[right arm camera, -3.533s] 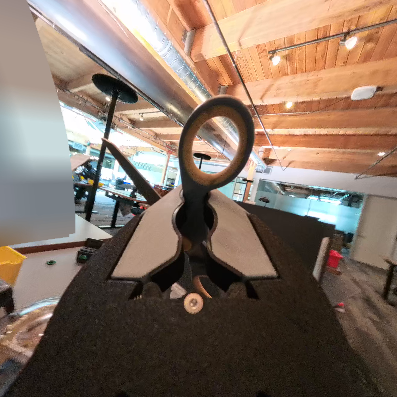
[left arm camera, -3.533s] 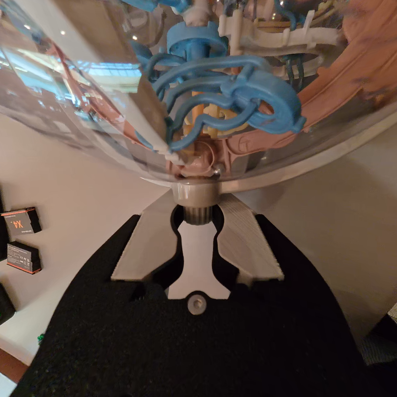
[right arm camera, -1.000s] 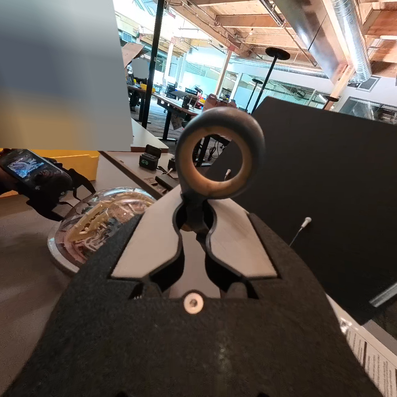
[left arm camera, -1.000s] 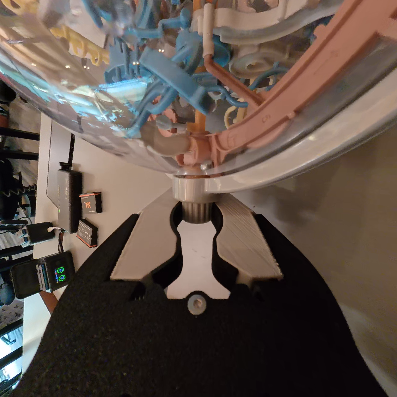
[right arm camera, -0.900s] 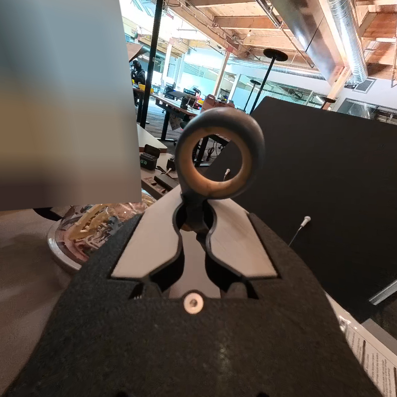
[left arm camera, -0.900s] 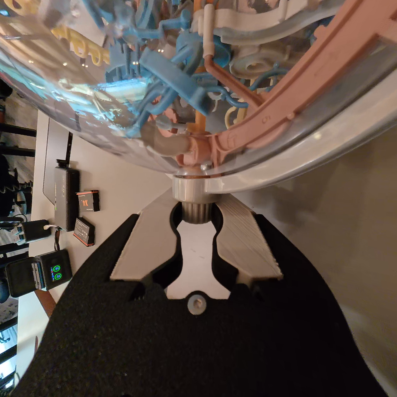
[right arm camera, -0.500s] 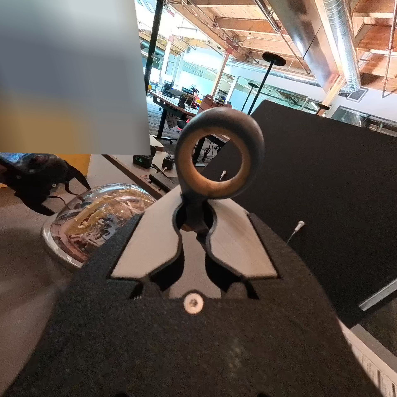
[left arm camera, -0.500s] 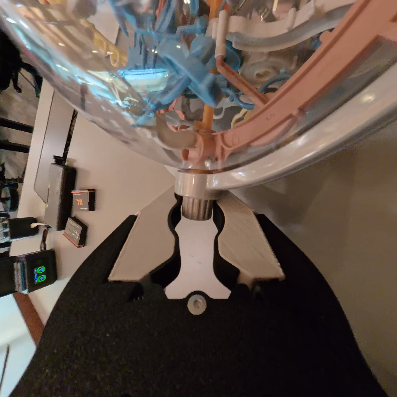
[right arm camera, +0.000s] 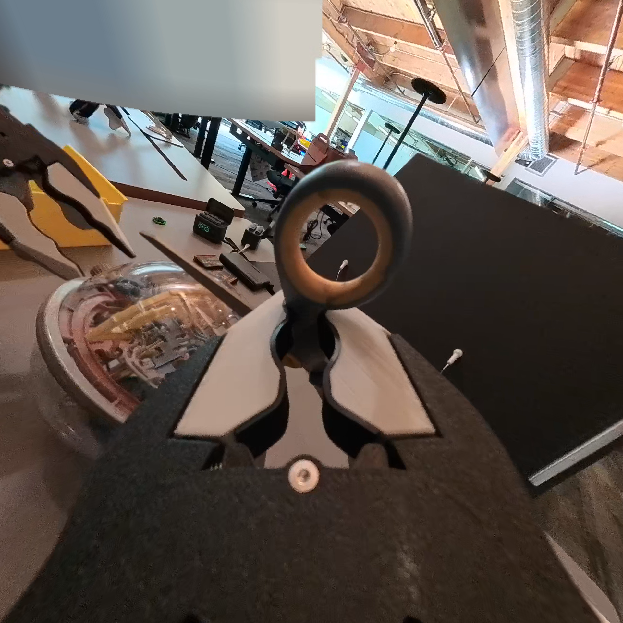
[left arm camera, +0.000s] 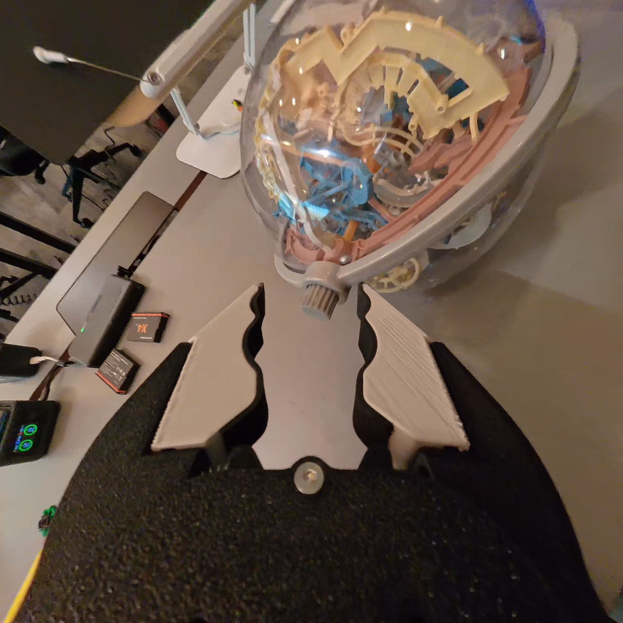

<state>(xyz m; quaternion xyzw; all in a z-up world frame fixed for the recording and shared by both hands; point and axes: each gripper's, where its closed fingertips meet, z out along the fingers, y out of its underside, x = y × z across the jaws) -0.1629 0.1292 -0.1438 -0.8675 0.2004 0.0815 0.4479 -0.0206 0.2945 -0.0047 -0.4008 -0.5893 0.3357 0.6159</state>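
A clear plastic maze ball [left arm camera: 387,141] with cream, blue and pink tracks inside and a grey ring rests on the grey table [left arm camera: 505,337]. Its ribbed grey knob [left arm camera: 318,301] points toward my left gripper [left arm camera: 310,290], which is open, with the knob just ahead between the fingertips, untouched. My right gripper [right arm camera: 305,317] is shut on the stem of a dark ring-shaped handle [right arm camera: 342,236], held up in the air. The ball also shows in the right wrist view [right arm camera: 135,333], with the open left gripper [right arm camera: 64,219] beside it.
On the table to the left lie a dark flat device [left arm camera: 111,279], two small black battery packs [left arm camera: 148,327], a charger case with green lights [left arm camera: 23,431] and a white lamp base [left arm camera: 209,145]. A black panel [right arm camera: 505,320] stands at the right; a yellow bin [right arm camera: 84,215] sits behind.
My left gripper has opened, let go of the ball's knob and pulled back; the ball now rests on the table. The right gripper still holds the ring handle and has tilted a little.
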